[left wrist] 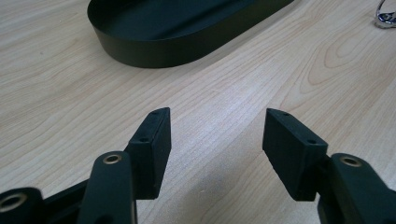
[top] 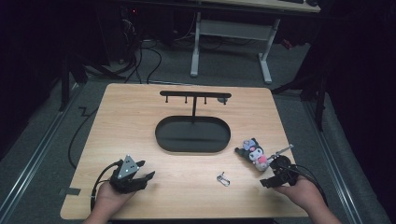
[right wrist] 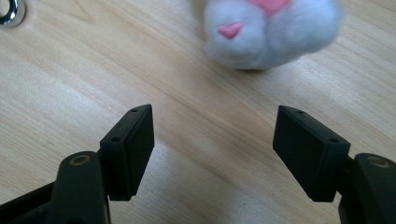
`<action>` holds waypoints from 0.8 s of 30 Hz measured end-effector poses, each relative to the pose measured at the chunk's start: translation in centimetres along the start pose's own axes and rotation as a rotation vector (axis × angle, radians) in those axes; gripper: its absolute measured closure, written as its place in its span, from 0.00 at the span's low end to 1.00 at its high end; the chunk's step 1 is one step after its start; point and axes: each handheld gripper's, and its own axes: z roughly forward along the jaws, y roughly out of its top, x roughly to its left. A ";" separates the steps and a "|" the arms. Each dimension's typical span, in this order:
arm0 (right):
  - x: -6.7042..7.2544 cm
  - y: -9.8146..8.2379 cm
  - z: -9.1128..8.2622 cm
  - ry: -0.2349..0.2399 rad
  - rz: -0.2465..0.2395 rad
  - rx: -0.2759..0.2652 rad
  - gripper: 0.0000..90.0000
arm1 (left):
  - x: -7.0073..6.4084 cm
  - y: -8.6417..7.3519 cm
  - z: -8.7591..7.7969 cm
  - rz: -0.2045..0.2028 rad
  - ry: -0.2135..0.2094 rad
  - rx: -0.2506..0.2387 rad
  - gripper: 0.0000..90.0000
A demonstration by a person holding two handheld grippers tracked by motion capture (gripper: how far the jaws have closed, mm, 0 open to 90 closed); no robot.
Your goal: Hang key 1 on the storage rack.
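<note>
in the high view a pale wood-grain surface (top: pixel 140 116) with rounded corners carries a matt black oval tray (top: pixel 192 135), shallow and smooth-walled, from whose far rim a thin black post rises to a crossbar rack (top: pixel 195 94) with short pegs hanging under it. right of the tray lies a small plush toy (top: pixel 254 151), soft and fuzzy, dark on its head with white and pink below, a slim metal keychain (top: pixel 282 150) sticking out from it toward the right. a little bent metal clip (top: pixel 223 178), shiny, lies on bare wood nearer the front edge, between the two hands. the left tongs (top: pixel 144 177), black angular plastic with a grey three-cornered plate on top, sit at the front left, well apart from the toy. the right tongs (top: pixel 270 181) sit at the front right, just in front of the toy and not touching it.

in the left gripper view the left tongs (left wrist: pixel 217 140) stand wide with only wood grain between their blocky black pads; the tray's curved wall (left wrist: pixel 187 44) lies ahead and the clip's bright loop (left wrist: pixel 385 16) shows at the upper right corner.

in the right gripper view the right tongs (right wrist: pixel 212 135) gape wide with nothing in them. the toy's white fluffy underside (right wrist: pixel 275 42), with a small pink heart stitched on it, lies ahead and slightly right of the gap, clear of both pads. the clip (right wrist: pixel 10 13) glints at the upper left.
</note>
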 end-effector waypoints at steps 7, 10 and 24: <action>-1.3 0.9 -0.3 0.009 0.043 -0.019 0.29 | 0.1 0.0 0.0 0.000 -0.001 -0.002 0.48; -1.5 1.5 -0.4 0.001 0.042 -0.023 0.28 | 0.1 0.0 0.0 0.001 -0.002 -0.001 0.48; -0.9 5.1 1.0 -0.045 -0.039 0.017 0.17 | 0.2 0.0 0.0 0.002 -0.005 0.000 0.48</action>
